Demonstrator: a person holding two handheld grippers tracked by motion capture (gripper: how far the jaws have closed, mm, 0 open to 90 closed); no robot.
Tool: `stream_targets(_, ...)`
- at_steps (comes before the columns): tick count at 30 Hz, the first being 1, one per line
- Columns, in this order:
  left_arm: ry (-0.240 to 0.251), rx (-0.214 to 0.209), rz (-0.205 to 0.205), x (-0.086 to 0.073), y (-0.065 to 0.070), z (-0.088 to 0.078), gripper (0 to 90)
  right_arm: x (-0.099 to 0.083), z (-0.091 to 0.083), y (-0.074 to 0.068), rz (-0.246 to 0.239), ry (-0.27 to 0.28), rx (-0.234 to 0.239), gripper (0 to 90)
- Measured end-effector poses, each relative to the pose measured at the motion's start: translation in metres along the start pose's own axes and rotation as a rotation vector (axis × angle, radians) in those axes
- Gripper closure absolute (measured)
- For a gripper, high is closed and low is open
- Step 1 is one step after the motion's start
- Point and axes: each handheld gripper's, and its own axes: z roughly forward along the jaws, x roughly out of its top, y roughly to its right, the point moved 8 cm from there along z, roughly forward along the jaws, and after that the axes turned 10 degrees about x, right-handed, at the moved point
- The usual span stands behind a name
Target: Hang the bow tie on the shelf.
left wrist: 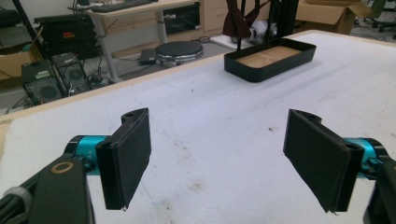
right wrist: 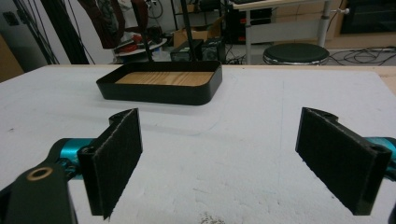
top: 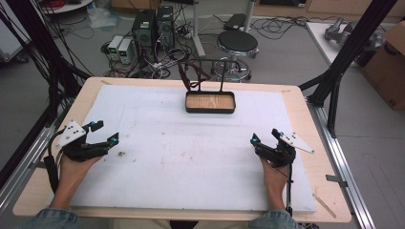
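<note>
1. Tray [top: 210,102] — black, shallow, wood-grain bottom, sits at the far middle of the white mat [top: 191,157]. Nothing visible in it. Also seen in the left gripper view [left wrist: 271,58] and the right gripper view [right wrist: 161,84].
2. Thin black stand [top: 210,71] rises just behind the tray; dark red straps [top: 188,76] hang from it.
3. Left gripper [top: 107,133] near the mat's left edge, held in the left hand [top: 71,167], well apart from the tray. Jaws stand wide apart, nothing between them — its own view [left wrist: 217,158] shows bare mat in the gap.
4. Right gripper [top: 265,136] near the mat's right side, in the right hand [top: 274,174], also well apart from the tray. Jaws wide apart, holding nothing; bare mat between the pads [right wrist: 116,158] in its own view.
5. Mat has small brown specks and stains [top: 122,153], one cluster just beside the left gripper.
6. Mat lies on a wooden table [top: 315,176]; its light edge shows all round.
7. Beyond the table: round black stool [top: 237,43], computer towers [top: 153,28], tangled cables on the floor, cardboard box [top: 389,67] at right.
</note>
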Motion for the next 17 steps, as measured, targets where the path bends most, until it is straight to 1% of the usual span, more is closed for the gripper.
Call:
stream_targets(5, -0.018, 0.004, 0.004, -0.006, 0.0015, 0.0, 23.6, 0.0, 0.0001, 0.0, 0.0, 0.0, 0.001, 13.8)
stream_targets(11, -0.016, -0.001, -0.001, -0.0071, 0.0034, 0.0011, 23.6, 0.0001, 0.0001, -0.0001, 0.002, 0.001, 0.001, 13.8)
stream_targets(17, -0.028, -0.003, -0.005, -0.0099, 0.0031, 0.0028, 23.6, 0.0001, 0.0001, -0.0002, -0.001, 0.0, 0.002, 13.8)
